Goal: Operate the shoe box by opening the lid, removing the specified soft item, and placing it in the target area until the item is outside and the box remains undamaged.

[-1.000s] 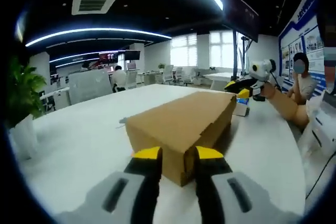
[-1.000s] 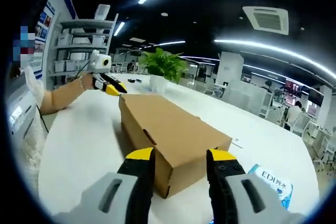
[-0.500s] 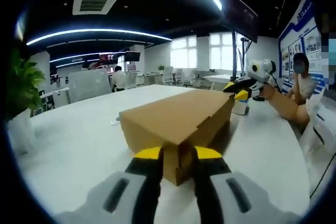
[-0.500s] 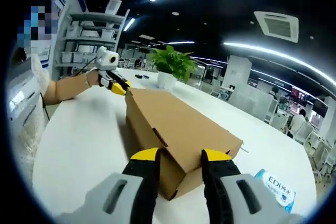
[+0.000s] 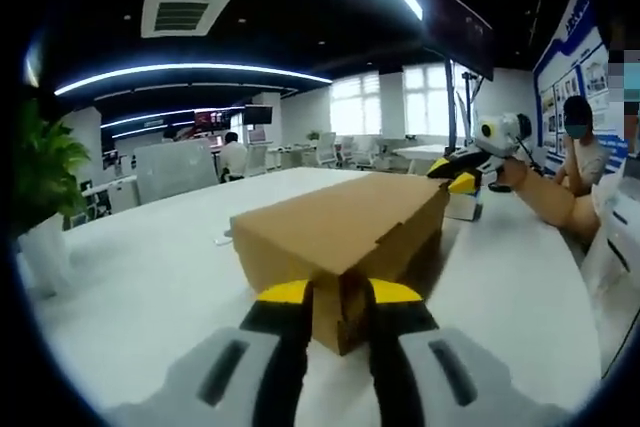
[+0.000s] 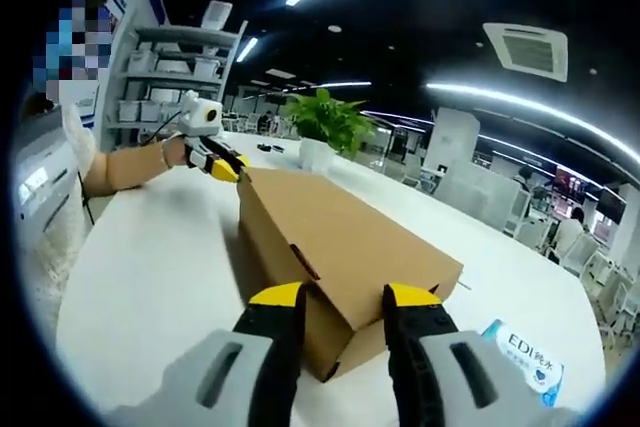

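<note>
A closed brown cardboard shoe box (image 5: 340,227) lies lengthwise on the white table (image 5: 130,277). In the left gripper view my left gripper (image 5: 340,292) is at the box's near end, its yellow-tipped jaws close on either side of the near corner. At the far end the right gripper (image 5: 455,172) touches the far corner. In the right gripper view the shoe box (image 6: 340,237) runs away from me. My right gripper (image 6: 343,297) has its jaws pressed around the near corner, and the left gripper (image 6: 222,162) sits at the far corner. The box's contents are hidden.
A blue-and-white tissue pack (image 6: 525,352) lies on the table (image 6: 150,277) right of the box. A potted plant (image 6: 320,122) stands past the far end. A person's forearm (image 5: 545,197) reaches along the table edge. A shelf unit (image 6: 160,77) stands behind.
Both grippers moved in to the box ends over the last second and their jaws narrowed around the corners. Since half a second ago almost nothing has shifted.
</note>
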A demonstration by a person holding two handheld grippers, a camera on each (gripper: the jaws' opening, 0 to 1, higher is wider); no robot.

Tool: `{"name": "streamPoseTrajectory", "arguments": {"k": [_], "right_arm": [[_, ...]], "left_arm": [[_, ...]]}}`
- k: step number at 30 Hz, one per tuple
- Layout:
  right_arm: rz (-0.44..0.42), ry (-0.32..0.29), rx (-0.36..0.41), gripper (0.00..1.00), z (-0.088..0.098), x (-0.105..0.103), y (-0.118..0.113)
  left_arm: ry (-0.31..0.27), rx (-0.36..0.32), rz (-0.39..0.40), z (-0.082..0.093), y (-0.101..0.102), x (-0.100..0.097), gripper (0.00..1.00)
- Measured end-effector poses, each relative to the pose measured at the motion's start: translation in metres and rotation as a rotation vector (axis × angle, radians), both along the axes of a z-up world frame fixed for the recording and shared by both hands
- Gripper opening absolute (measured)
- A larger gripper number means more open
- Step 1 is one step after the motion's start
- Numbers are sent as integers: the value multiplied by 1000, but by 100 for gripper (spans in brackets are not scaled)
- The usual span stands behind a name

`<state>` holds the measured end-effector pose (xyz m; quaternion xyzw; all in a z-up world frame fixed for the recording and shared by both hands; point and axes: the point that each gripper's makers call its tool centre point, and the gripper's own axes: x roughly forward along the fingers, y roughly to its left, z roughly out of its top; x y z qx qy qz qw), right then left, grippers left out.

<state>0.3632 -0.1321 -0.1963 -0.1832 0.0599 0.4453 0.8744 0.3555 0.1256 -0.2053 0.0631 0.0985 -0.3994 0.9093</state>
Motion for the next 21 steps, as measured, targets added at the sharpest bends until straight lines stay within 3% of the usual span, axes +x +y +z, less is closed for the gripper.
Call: {"name": "streamPoseTrajectory", "arguments": {"k": [7,10,13,16,21], "right_arm": [[4,-7,7,32,0,1,1],[-8,30,53,38,2,-2,2],[-31,-4,73,40,14,-4,0],[-69,-41,137,40,39,-10,-4],[-155,-102,163,45,67,-24,-18]], "left_arm": [[-13,5,1,0,1,3,21],[-20,17,-4,0,1,2,21],[-44,22,7,9,3,2,23],[-79,-4,26,29,8,-1,24],[-159,7,100,64,18,-14,26]]}}
